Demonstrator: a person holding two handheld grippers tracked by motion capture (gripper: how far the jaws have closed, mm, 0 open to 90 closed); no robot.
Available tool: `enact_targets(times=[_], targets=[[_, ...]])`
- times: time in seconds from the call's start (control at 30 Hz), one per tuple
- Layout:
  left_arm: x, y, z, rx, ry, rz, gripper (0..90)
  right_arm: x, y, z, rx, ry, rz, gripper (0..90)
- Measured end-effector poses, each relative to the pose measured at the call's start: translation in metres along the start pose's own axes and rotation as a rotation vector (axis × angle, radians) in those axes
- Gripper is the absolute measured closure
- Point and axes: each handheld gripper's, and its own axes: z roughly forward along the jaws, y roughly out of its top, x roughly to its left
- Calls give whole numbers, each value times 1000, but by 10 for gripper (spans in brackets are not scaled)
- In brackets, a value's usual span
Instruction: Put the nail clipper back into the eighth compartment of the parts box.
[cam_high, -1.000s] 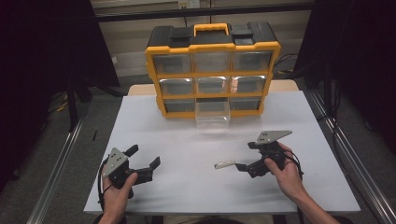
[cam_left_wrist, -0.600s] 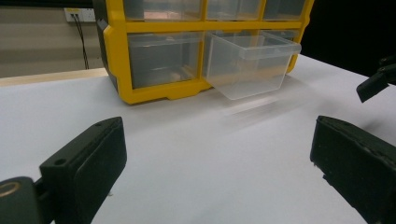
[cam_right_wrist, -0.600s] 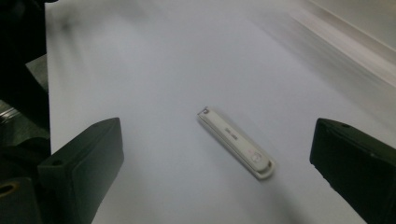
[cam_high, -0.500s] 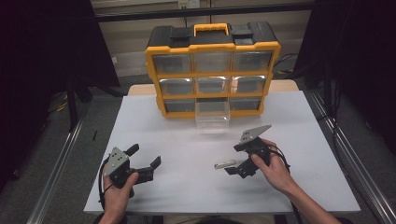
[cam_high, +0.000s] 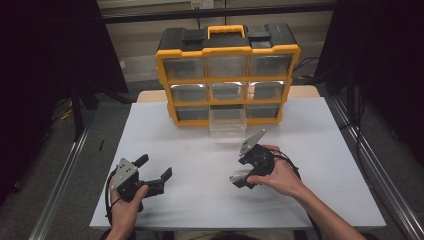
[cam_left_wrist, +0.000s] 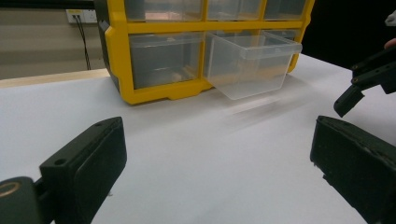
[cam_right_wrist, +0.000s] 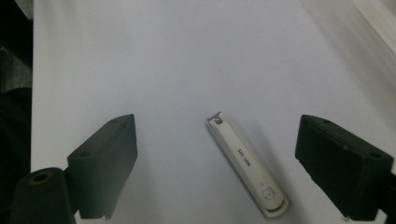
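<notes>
Nail clipper between the spread fingers of the right gripper

A white nail clipper (cam_right_wrist: 246, 164) lies flat on the white surface (cam_high: 200, 150), set slantwise between the two black fingers (cam_right_wrist: 105, 163) of the right gripper (cam_high: 248, 172); the fingers stand wide on either side of it and do not touch it, though they have just been closing a little with the clipper between them; seen from the right gripper's own view, the clipper's riveted end points up the picture and its rounded end, with a small printed mark, lies toward the lower right; in the high view the right gripper sits just right of the middle of the surface, held in the person's right hand (cam_high: 280, 177), with the pale clipper showing at its lower left tip; the left gripper (cam_high: 155, 172) rests at the near left of the surface, well apart from the clipper, its fingers open and empty; farther back stands a yellow and black drawer cabinet (cam_high: 227, 75) with clear drawers, and its bottom middle drawer (cam_high: 227, 122) is pulled out over the surface; the left gripper view shows that clear drawer (cam_left_wrist: 250, 63) jutting from the yellow frame
</notes>
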Motion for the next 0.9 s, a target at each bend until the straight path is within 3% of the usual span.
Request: enact_targets(times=[0.1,0.47,0.57,0.67,0.9], targets=[[-1,0,0,3,4,1,38,-4,5,2,13,-2,-2,159],[0,0,0,-1,-2,1,38,-12,12,12,138,-7,-5,285],[0,0,0,1,5,2,38,-13,13,13,166,7,4,351],[0,0,0,4,2,1,38,-15,14,17,184,11,-21,382],[0,0,0,3,6,0,38,-13,16,22,225,23,-24,481]])
